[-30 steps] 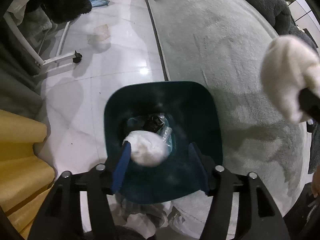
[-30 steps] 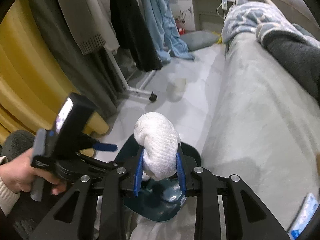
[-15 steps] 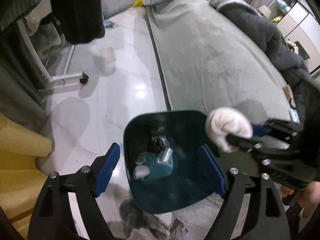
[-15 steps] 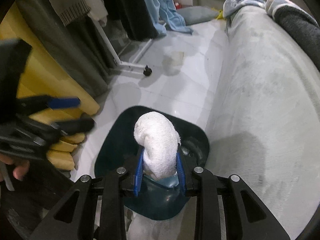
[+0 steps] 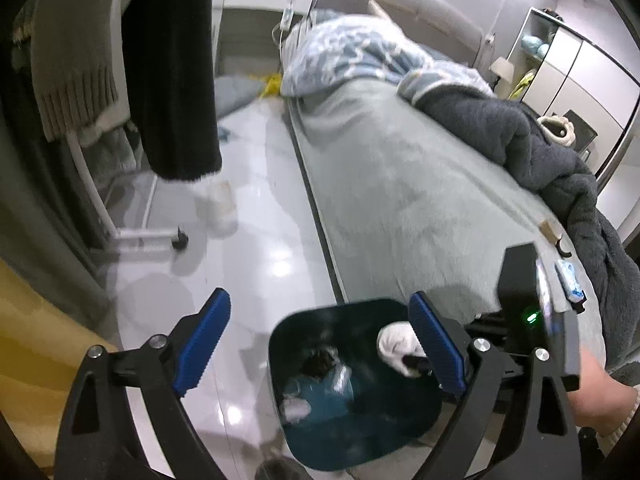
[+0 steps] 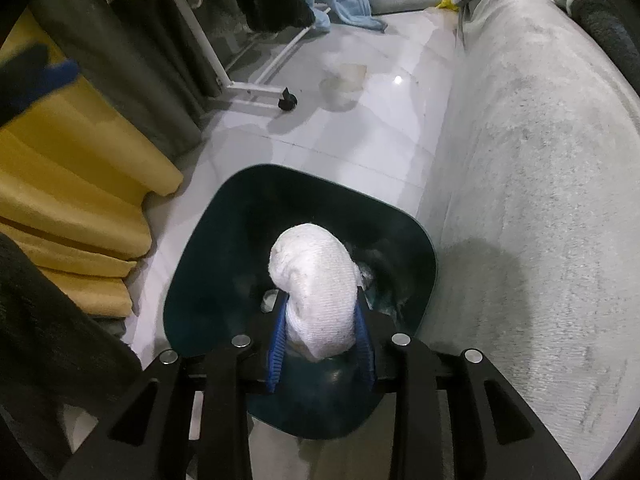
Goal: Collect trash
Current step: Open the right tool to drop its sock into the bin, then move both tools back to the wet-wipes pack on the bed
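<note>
Soft, light white wad (image 6: 316, 284) — pinched low in right gripper (image 6: 320, 344), jaws loosening, over dark bin (image 6: 208, 264); left gripper (image 5: 320, 344) gaping, empty.

Right gripper (image 6: 322, 338) pinches white wad (image 6: 316, 280) (above bin (image 6: 208, 264)).

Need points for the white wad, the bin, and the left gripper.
white wad (image 6: 316, 280): right wrist view, middle of its textured surface.
bin (image 6: 208, 240): right wrist view, dark inner wall.
left gripper (image 5: 320, 344): left wrist view, midway between its blue fingertips.
</note>
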### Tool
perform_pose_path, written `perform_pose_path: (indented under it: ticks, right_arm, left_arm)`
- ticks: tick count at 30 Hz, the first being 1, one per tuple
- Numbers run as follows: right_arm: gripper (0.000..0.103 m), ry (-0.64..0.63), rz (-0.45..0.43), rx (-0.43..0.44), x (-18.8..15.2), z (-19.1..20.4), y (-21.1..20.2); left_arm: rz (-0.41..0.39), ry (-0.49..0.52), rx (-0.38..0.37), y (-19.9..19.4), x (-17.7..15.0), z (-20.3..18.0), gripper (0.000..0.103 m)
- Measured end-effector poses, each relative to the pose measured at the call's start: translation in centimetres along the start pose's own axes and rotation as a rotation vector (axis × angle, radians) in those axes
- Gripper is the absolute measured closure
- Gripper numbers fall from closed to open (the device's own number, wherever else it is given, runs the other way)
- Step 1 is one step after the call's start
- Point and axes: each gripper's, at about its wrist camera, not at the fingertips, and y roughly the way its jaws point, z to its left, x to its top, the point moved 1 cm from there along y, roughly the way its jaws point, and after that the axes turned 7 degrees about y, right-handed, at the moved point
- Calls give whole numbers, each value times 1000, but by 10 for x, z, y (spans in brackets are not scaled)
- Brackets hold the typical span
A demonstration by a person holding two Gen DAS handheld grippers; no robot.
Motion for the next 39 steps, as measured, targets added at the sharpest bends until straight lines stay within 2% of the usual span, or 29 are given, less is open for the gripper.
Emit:
perform_pose_path:
  ticks: [3, 5, 10, 15, 19, 20, 28, 39]
  right_arm:
    - [64, -8, 7, -7, 0, 2, 0]
    - [54, -18, 5, -14, 0, 4, -2]
    - [45, -35, -22, -16, 3, 6, -15]
    - [37, -34, -105, 1, 9, 5, -45]
    - [26, -36, -200, 18, 8, 2, -77]
    - [23, -40, -222, 17, 6, 1, -83]
    - [19, -13, -330, -39, -19, -42, -123]
    - [17, 68, -429, -106, -58, -92, -162]
  left_arm:
    - [-53, 21, 7, -10, 5, -3, 11]
    - [-89, 33, 11, -16, 9, -6, 11]
    - [-161, 57, 6, -33, 19, -16, 10]
    - [-252, 84, -11, -52, 32, -34, 9]
    - [-306, 148, -7, -64, 39, -56, 8]
    - [-310, 156, -8, -65, 41, -60, 7]
    - [-330, 153, -79, -67, 54, -97, 6]
    - [-277, 185, -93, -45, 62, -151, 6]
